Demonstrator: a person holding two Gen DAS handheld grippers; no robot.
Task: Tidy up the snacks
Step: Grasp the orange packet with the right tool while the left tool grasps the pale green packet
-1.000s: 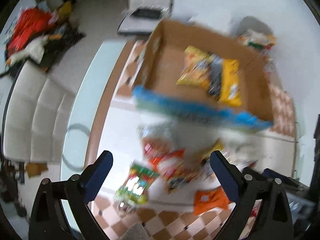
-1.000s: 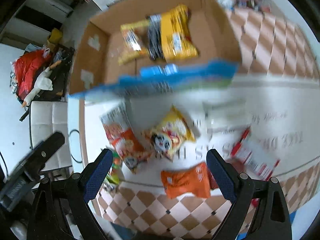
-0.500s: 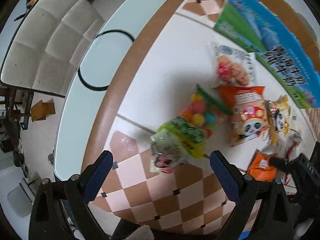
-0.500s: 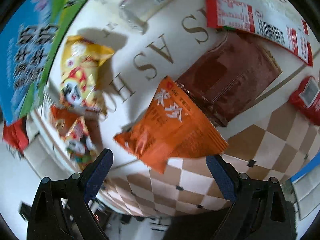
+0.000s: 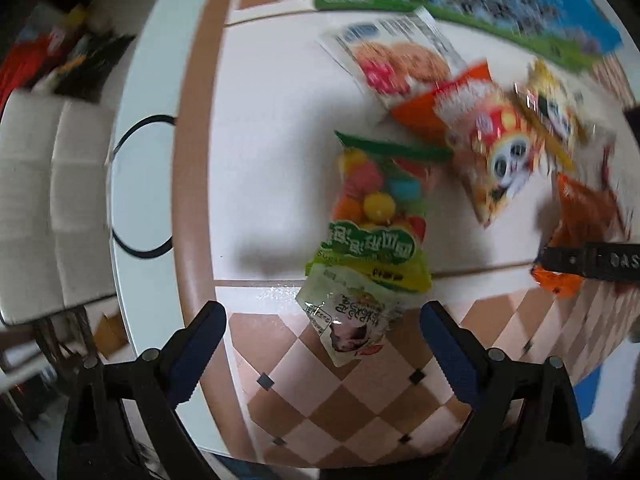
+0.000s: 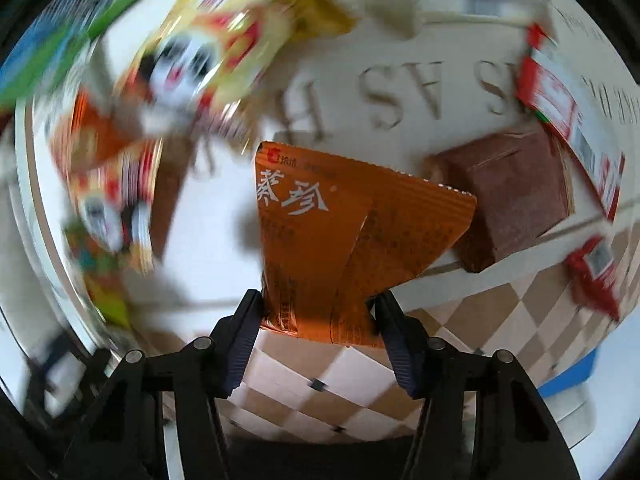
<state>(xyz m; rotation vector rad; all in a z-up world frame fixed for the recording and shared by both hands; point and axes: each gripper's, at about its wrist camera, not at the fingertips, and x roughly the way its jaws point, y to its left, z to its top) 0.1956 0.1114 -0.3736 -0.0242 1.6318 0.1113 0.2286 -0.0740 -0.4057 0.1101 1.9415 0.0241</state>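
Hovering over the tabletop (image 5: 276,184), the left tongs (image 5: 322,344) stand spread wide, nothing pinched, with the pale-green snack pouch (image 5: 352,320) lying between the tips on the checkered cloth (the candy bag (image 5: 380,188) just beyond it). Over to the right tongs (image 6: 320,316): jaws just closing, now pinching the orange snack packet (image 6: 340,232) by its near edge, beside a brown packet (image 6: 508,196).

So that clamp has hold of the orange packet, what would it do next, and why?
Probably lift. The right gripper has just been closing and its pads now press both sides of the orange packet, so raising it off the table toward the box seems the natural next move.
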